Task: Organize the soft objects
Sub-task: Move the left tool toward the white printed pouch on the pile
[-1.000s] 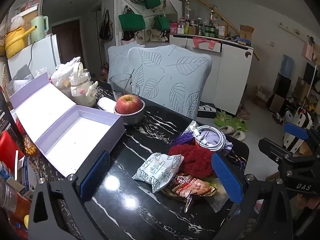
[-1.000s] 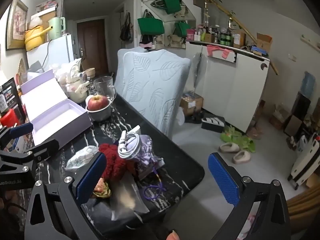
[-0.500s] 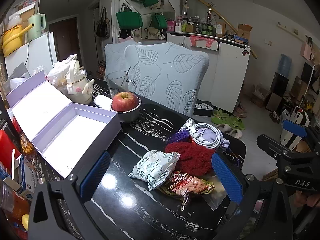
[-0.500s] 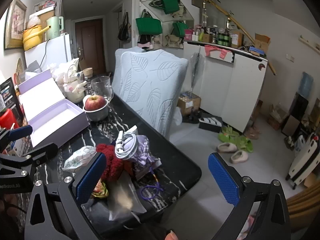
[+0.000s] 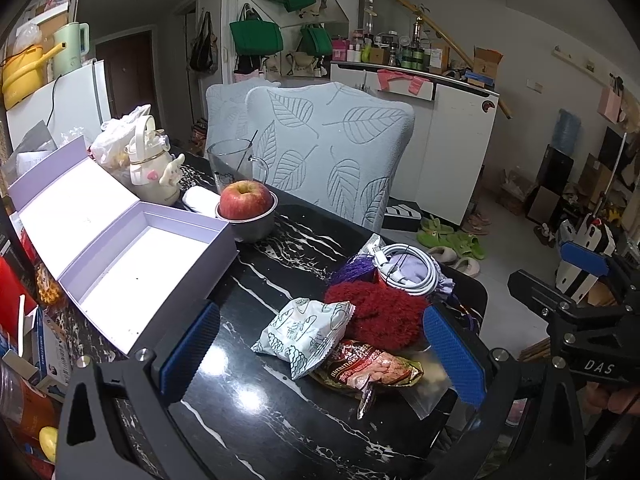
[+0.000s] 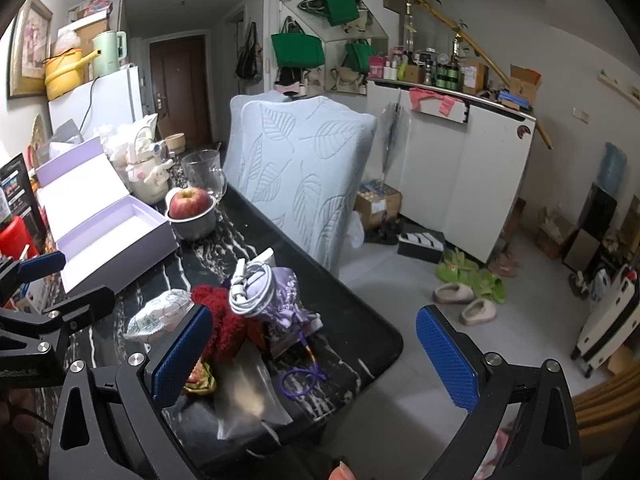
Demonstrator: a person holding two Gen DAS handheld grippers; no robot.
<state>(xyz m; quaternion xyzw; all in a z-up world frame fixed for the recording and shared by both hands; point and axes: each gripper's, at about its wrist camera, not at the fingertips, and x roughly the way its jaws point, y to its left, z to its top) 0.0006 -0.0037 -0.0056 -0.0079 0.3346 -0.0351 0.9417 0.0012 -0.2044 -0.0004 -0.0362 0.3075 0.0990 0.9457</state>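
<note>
A pile sits at the right end of the black marble table [image 5: 280, 264]: a fuzzy red cloth [image 5: 380, 312], a white coiled cable [image 5: 404, 268] on a lilac fabric pouch [image 6: 284, 292], a pale printed snack bag [image 5: 304, 332] and a red snack packet [image 5: 368, 368]. An open lilac box [image 5: 132, 264] lies empty at the left. My left gripper [image 5: 320, 356] hangs open above the snack bags, holding nothing. My right gripper [image 6: 316, 352] is open over the table's right edge, empty. A clear plastic bag [image 6: 248, 392] lies under it.
An apple in a metal bowl [image 5: 246, 208], a glass mug [image 5: 232, 164] and a cream kettle-shaped jar [image 5: 154, 168] stand behind the box. A leaf-patterned chair [image 5: 328, 152] backs the table. Slippers [image 6: 464, 300] lie on the floor at the right.
Both cameras have drawn back and up slightly from the table; the pile sits a little farther off. Both grippers stay open, and nothing on the table has moved.
</note>
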